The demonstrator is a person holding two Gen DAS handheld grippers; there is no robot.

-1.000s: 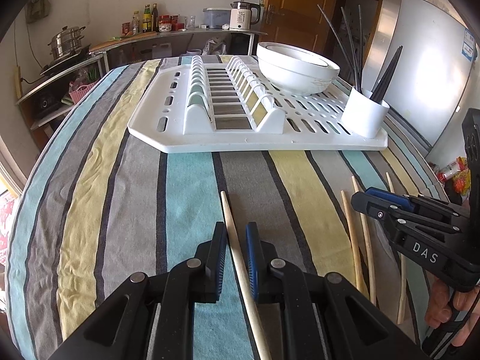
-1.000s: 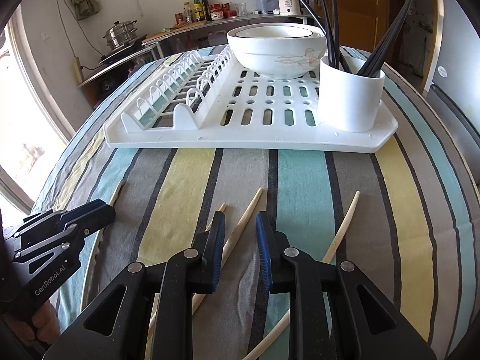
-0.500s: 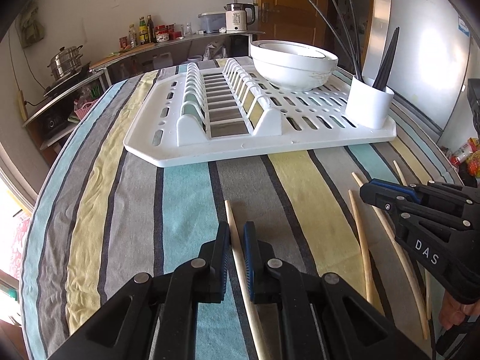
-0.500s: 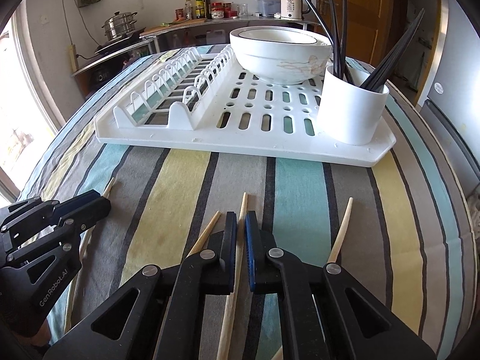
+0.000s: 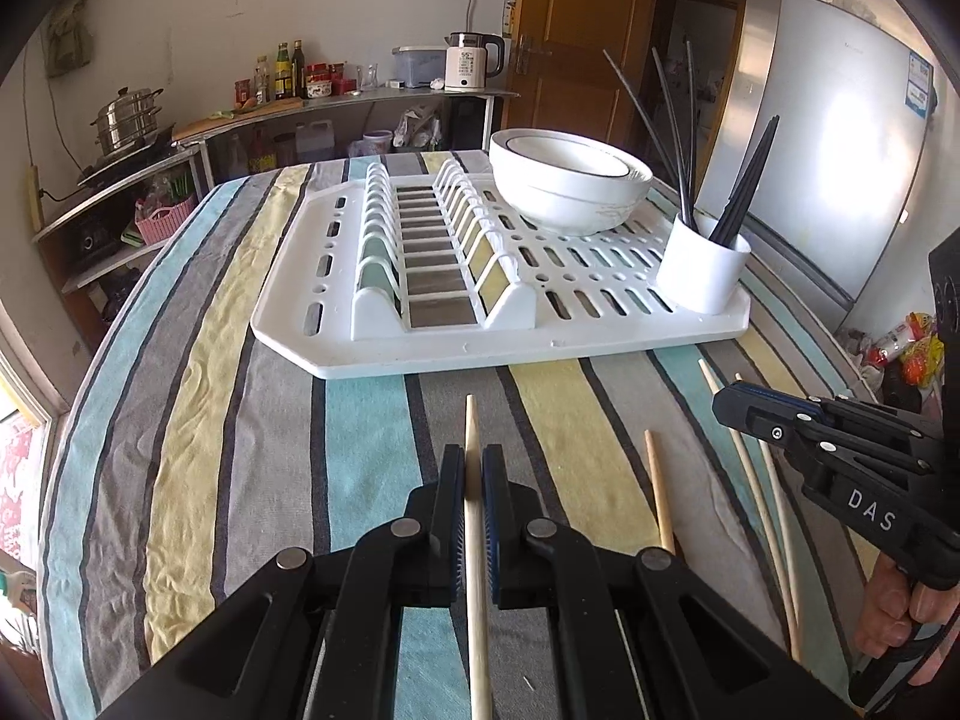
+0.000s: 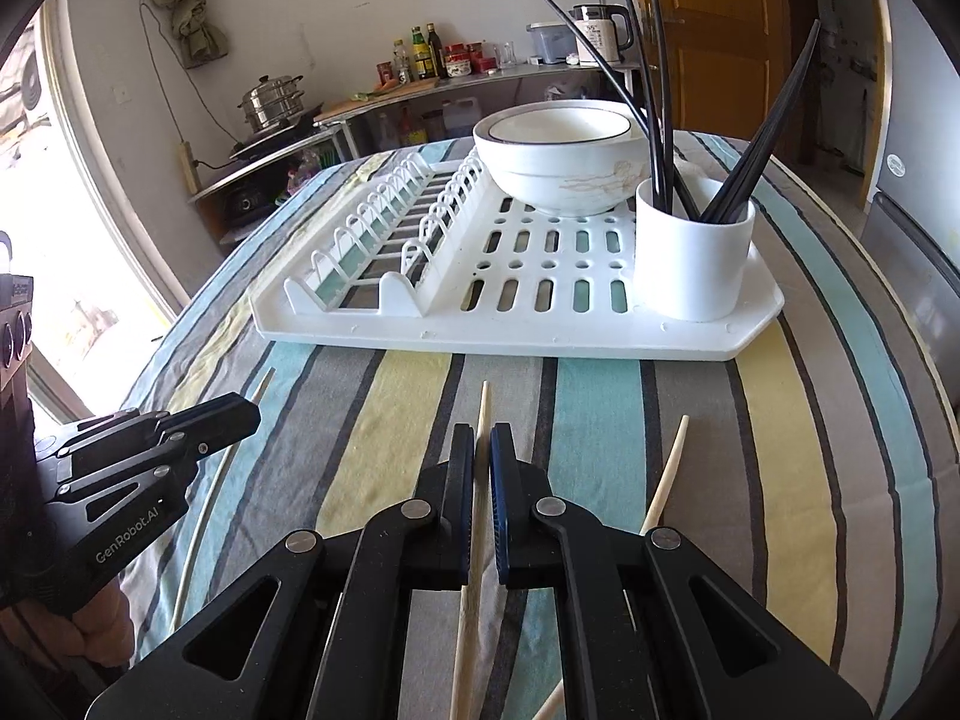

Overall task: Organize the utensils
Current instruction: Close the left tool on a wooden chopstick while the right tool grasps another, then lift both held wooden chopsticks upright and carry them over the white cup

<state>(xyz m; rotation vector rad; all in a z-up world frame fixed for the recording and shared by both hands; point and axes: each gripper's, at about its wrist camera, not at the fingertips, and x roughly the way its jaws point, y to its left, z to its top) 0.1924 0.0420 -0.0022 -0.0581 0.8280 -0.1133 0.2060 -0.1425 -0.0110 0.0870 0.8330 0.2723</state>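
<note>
Gripping one pale wooden chopstick [image 5: 474, 516] each, the left gripper [image 5: 473, 468] and the right gripper [image 6: 482, 450] are clenched above a tablecloth [image 5: 360, 420] striped in teal, yellow and grey. More chopsticks [image 5: 659, 489] lie loose on it. Farther stands a white dish rack [image 5: 420, 354] with stacked bowls [image 5: 567, 192] and a white cup [image 5: 702, 279] of black chopsticks [image 5: 744, 180]. Behind, a kitchen shelf [image 5: 360, 102] carries bottles and a kettle [image 5: 468, 60].

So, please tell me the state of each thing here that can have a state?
Left gripper: jaws shut on a pale wooden chopstick.
Right gripper: jaws shut on another wooden chopstick.
White utensil cup: upright, holding black chopsticks.
White bowls: stacked upright on the white plastic dish rack.
</note>
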